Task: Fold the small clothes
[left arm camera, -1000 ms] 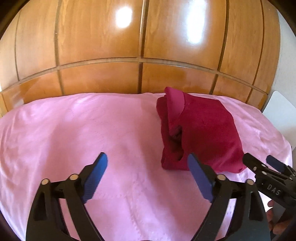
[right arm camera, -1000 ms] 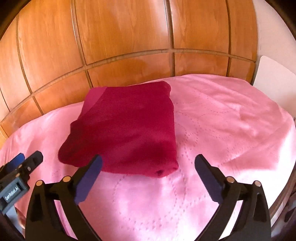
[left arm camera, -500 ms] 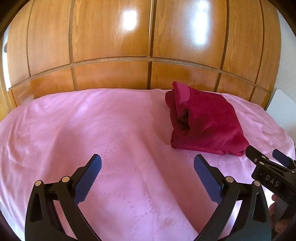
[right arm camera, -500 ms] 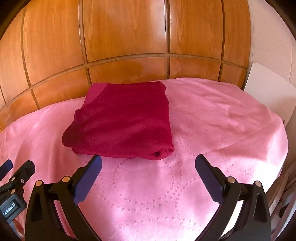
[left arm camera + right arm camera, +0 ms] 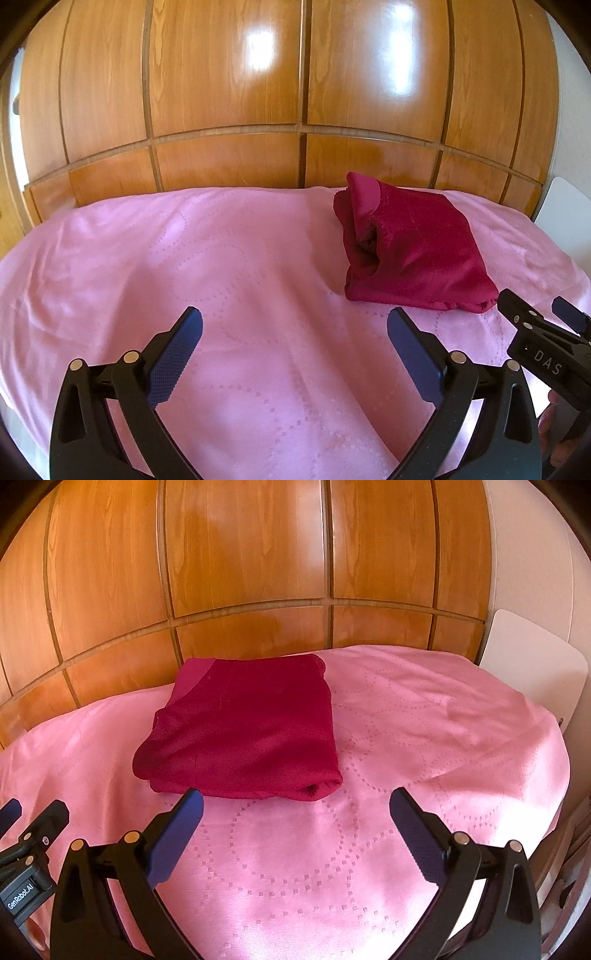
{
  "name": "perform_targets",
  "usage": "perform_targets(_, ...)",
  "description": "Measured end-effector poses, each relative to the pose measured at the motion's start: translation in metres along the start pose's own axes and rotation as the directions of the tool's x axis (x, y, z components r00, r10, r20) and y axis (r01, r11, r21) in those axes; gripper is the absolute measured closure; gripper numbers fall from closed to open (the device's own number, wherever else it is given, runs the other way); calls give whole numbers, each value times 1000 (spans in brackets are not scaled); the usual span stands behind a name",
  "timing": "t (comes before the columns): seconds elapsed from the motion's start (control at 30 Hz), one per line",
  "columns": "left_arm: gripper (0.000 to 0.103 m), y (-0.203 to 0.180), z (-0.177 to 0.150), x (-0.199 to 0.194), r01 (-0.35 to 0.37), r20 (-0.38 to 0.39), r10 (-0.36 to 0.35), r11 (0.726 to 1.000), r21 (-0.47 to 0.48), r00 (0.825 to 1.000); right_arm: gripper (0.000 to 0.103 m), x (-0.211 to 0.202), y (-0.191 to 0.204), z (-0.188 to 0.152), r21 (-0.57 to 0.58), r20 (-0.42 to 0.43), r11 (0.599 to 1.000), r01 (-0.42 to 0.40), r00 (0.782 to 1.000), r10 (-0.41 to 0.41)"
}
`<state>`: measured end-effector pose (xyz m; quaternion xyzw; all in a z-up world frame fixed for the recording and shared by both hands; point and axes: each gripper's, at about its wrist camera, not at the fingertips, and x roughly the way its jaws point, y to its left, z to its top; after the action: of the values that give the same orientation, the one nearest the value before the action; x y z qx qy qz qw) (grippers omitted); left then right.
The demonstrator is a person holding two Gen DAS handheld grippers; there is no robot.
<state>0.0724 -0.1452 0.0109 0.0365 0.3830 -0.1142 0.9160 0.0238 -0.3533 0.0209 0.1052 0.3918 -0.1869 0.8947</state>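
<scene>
Item: red garment (image 5: 243,727), folded, on pink bedspread (image 5: 424,738). Left gripper (image 5: 295,347) just opened wide, empty; right gripper (image 5: 295,827) wide, empty. Both backed off since 1 s ago; fold prob. done.

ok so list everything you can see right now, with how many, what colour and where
folded garment: one, dark red, lying on the cover toward the wooden panels
bed cover: one, pink with dotted circle pattern, spread under the garment
wooden panels: several, glossy brown, behind the bed
white board: one, white, at the bed's right edge
left gripper: one, black with blue pads, open and empty, above the cover short of the garment
right gripper: one, black with blue pads, open and empty, just short of the garment's near edge
fingers: partly seen, under the right gripper
</scene>
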Motion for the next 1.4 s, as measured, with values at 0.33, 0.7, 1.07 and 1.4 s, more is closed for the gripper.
perform_targets(0.33, 4, -3, 0, 2, -19, 3, 19, 1000, 17, 1000, 2, 3, -5, 0, 24, -6, 1000, -1, 1000, 2)
perform_targets(0.7, 4, 0, 2, 1, -26, 10, 26, 1000, 16, 1000, 2, 1, -1, -1, 19, -14, 1000, -10, 1000, 10)
perform_targets(1.07, 4, 1, 5, -4, -29, 26, 29, 1000, 12, 999, 2, -3, 2, -1, 22, -2, 1000, -13, 1000, 13)
perform_targets(1.4, 4, 2, 6, -7, -24, 37, 24, 1000, 0, 999, 2, -4, 6, -2, 15, -2, 1000, -12, 1000, 12)
